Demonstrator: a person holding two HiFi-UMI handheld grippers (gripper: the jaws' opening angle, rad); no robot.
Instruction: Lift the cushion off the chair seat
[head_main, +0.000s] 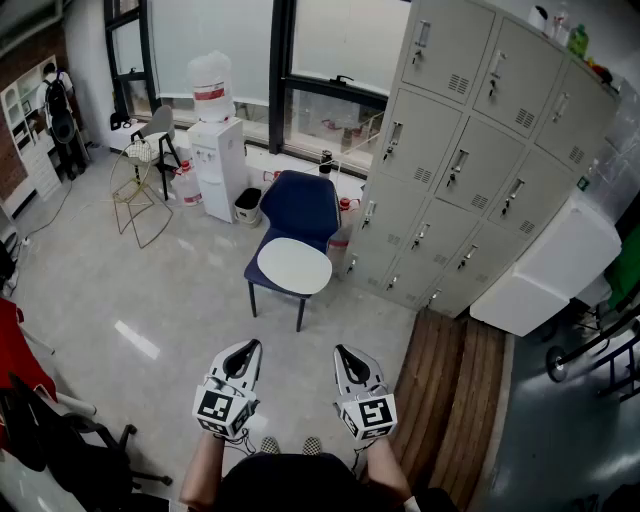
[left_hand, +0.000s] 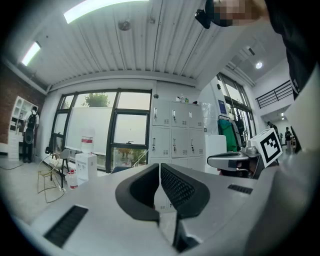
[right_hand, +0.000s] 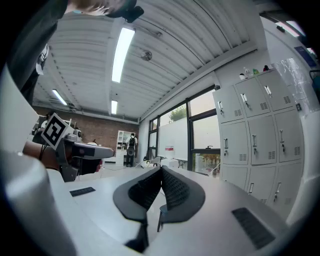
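1. Looks steeply down on a round white cushion (head_main: 294, 266) lying flat on the seat of a blue chair (head_main: 302, 205), far across the floor.
2. Places grey lockers (head_main: 470, 150) just right of the chair, a water dispenser (head_main: 218, 160) to its far left.
3. Holds left gripper (head_main: 250, 347) and right gripper (head_main: 341, 352) near, level, side by side, well apart from the cushion.
4. Finds both claws pressed together, nothing pinched.

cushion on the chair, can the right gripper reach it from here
Probably not yet: the right gripper, jaws shut, is well short of the cushion. Only bare floor lies between, so stepping closer should do.
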